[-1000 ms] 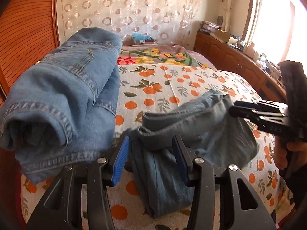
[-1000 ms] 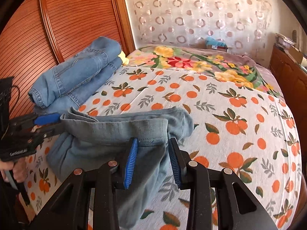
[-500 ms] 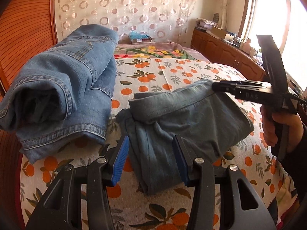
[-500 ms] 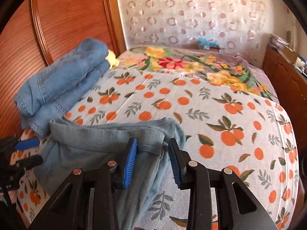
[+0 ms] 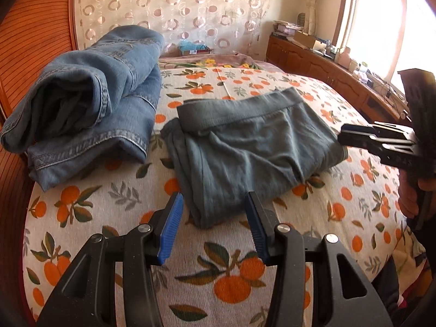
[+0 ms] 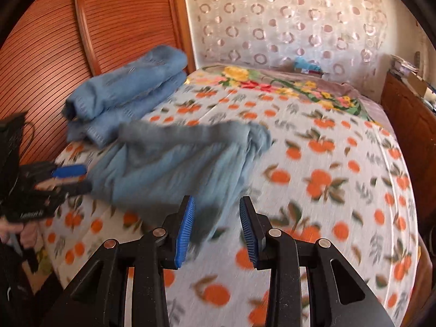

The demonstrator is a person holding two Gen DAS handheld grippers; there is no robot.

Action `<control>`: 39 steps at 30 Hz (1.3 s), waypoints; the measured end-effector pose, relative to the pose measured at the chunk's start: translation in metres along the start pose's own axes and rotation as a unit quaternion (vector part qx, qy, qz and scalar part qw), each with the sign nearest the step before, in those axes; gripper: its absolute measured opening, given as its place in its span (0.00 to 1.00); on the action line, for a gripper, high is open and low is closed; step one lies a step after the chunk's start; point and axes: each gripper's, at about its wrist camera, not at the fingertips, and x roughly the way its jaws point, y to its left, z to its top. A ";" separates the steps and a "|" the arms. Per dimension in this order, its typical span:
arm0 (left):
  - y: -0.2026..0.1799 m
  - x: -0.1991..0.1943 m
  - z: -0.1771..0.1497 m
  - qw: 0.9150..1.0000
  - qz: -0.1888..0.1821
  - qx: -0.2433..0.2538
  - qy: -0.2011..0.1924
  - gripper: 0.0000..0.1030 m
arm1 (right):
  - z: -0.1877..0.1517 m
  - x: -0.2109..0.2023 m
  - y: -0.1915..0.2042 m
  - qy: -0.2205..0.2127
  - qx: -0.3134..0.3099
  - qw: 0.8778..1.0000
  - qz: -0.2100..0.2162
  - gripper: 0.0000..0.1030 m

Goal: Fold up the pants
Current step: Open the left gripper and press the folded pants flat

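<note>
Left gripper [image 5: 214, 208] (jaws apart) just before folded pants [image 5: 245, 147].

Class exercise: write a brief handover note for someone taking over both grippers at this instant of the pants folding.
Left gripper: open, holding nothing, just short of the grey-green pants.
Right gripper: open, empty, at the pants' other side.
Pants lie folded in a compact bundle on the orange-print bedspread, waistband on top, beside the folded blue jeans.
Done: the fold appears complete.
Left: perhaps tidy the loose edges.
</note>
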 end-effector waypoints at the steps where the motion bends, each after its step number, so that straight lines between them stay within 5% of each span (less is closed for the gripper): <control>1: 0.000 -0.001 -0.001 1.000 -0.001 0.001 0.000 0.47 | -0.003 -0.002 0.002 0.003 -0.002 1.000 0.004 0.35; 7: -0.002 -0.003 -0.002 1.000 -0.004 0.015 0.002 0.47 | -0.014 -0.005 0.006 0.019 -0.027 0.999 0.012 0.35; 14: -0.003 0.007 0.001 1.000 -0.006 0.021 0.014 0.35 | -0.011 0.009 0.007 0.035 -0.041 0.999 0.009 0.34; 18: -0.005 0.007 -0.001 0.999 0.005 0.033 0.010 0.27 | -0.010 0.009 0.006 0.035 -0.038 0.998 0.022 0.07; 20: -0.003 0.005 -0.001 0.999 0.004 0.034 0.008 0.14 | -0.009 0.004 0.002 0.028 -0.033 0.999 0.022 0.05; 23: 0.000 0.003 -0.001 1.000 0.005 0.028 0.004 0.08 | -0.009 -0.006 -0.006 0.015 -0.023 0.999 0.017 0.03; 39: -0.012 -0.040 -0.019 0.999 -0.021 0.035 -0.015 0.06 | -0.033 -0.050 -0.005 0.003 -0.006 1.000 0.030 0.03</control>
